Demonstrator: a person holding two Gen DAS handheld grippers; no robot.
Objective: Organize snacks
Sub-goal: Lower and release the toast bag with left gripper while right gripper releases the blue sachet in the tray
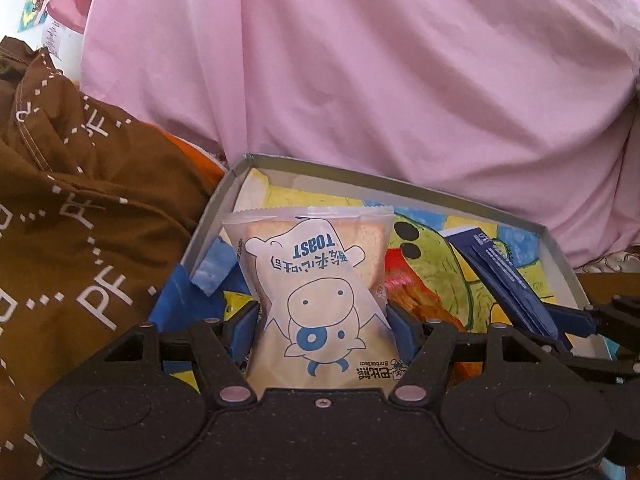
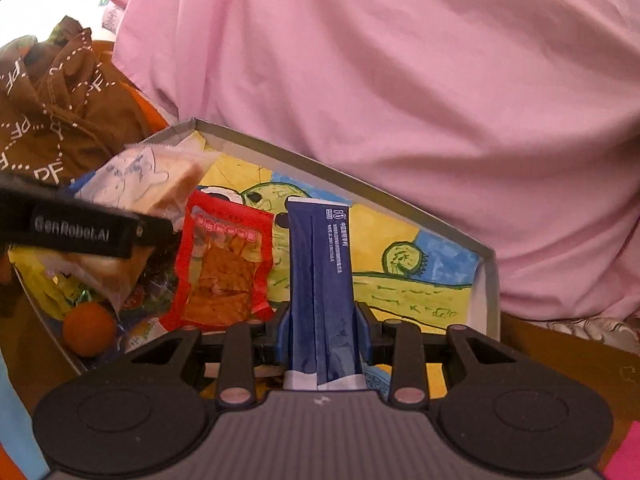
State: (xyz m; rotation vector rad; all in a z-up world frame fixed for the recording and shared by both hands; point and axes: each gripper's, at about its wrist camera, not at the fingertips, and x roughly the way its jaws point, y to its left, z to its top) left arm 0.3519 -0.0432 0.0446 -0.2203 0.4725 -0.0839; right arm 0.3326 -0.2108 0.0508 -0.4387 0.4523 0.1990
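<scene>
- Where your left wrist camera looks forward, your left gripper (image 1: pixel 322 322) has its blue fingers (image 1: pixel 244 330) pinching the lower part of a toast packet (image 1: pixel 316 276), which stands upright between them with its cartoon print upside down.
- That toast packet sits over the near left part of a shallow grey box (image 1: pixel 558 248) whose floor is a bright child's drawing.
- In the same view, a dark blue packet (image 1: pixel 506 276) slants across the right of the box, and your right gripper (image 1: pixel 576 320) reaches in from the right edge at its lower end.
- A red packet (image 1: pixel 416 300) lies just beside the toast packet on its right, partly hidden.
- A brown printed bag (image 1: pixel 80 216) slumps against the box's left wall, and pink bedding (image 1: pixel 360 80) rises behind it.
- Through your right wrist camera, the fingers (image 2: pixel 362 332) of your right gripper (image 2: pixel 322 334) are pressed against the sides of the dark blue packet (image 2: pixel 320 272), holding it upright over the drawing.
- The red packet (image 2: pixel 224 268) lies flat to its left in the box (image 2: pixel 490 280).
- Farther left, your left gripper's black body (image 2: pixel 80 230) crosses the toast packet (image 2: pixel 160 176), and an orange ball (image 2: pixel 89 328) rests in the near left corner.
</scene>
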